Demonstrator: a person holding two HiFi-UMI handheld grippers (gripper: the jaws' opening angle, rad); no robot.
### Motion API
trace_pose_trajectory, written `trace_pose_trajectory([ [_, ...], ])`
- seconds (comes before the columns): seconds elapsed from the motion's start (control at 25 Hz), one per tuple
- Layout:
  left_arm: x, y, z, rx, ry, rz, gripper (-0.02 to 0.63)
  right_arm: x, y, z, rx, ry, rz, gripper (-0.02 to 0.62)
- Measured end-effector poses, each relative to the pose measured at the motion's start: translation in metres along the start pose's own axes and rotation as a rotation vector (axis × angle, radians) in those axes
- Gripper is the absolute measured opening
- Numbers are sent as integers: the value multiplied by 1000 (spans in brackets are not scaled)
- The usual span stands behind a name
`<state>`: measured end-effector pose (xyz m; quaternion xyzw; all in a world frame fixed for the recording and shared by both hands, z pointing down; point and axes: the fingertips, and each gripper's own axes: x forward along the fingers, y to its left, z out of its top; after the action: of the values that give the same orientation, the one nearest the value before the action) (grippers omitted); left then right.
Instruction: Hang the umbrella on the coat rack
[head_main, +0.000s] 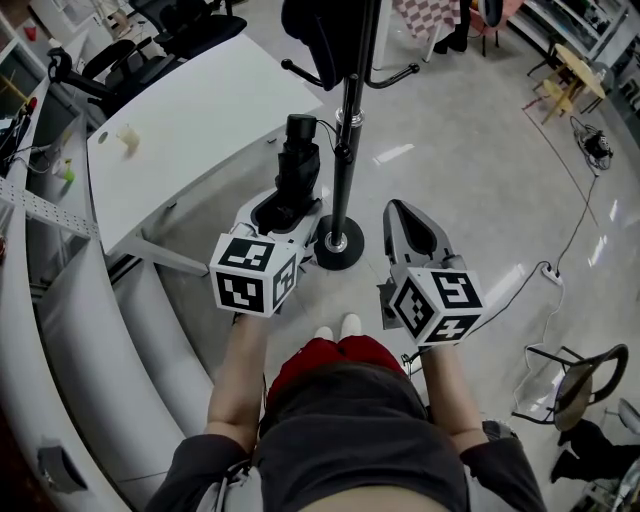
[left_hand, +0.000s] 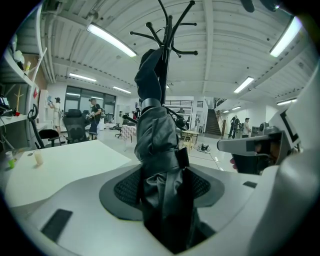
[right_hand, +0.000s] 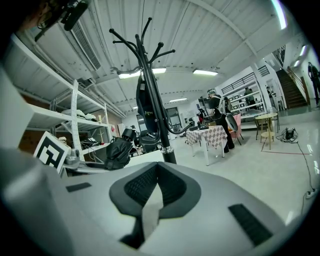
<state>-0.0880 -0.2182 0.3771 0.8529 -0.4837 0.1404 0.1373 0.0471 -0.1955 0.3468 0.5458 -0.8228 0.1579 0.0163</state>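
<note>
Left gripper view shows the left tongs (left_hand: 162, 200) clamped on the folded umbrella (left_hand: 157, 145), its long axis upright. The coat rack (left_hand: 169, 30) spreads its hooks just behind and above. The right tongs (right_hand: 156, 167) are pressed together, empty.

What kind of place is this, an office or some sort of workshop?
Probably an open-plan lab or workshop office. There is a white desk with office chairs behind it, metal shelving along one side, and long strip lights under a bare industrial ceiling.
</note>
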Motion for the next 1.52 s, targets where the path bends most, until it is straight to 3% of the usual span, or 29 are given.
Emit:
trace_pose_trajectory([
  [0.84,55,20,-26,-67,74,27,239,19,-26,-10,3,46,-12,18],
  [1.52,86,21,-54,-152,81,-28,239,44,-33,-23,18,104,7,18],
])
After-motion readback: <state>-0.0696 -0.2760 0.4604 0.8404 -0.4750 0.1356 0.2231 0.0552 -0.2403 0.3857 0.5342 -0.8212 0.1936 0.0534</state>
